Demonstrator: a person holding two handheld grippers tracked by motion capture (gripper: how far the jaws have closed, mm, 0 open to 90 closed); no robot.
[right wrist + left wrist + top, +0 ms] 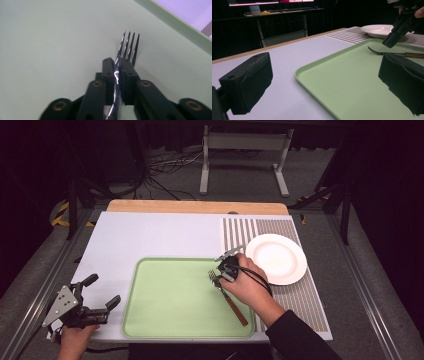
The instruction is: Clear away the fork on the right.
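Note:
A fork (235, 308) with a wooden handle lies at the right side of the green tray (170, 295). My right gripper (221, 279) is shut on the fork's metal neck just behind the tines. In the right gripper view the two jaws (116, 67) pinch the shiny neck and the tines of the fork (128, 45) stick out over the tray floor (50, 37). I cannot tell whether the fork rests on the tray or hangs just above it. My left gripper (104, 290) is open at the tray's near left corner, holding nothing.
A white plate (276, 258) sits on a striped mat (305, 295) right of the tray. The left gripper view shows the tray's rim (312, 80), the fork (397, 53), the right gripper (390, 41) and the plate (378, 29). The white board (150, 235) lies behind the tray.

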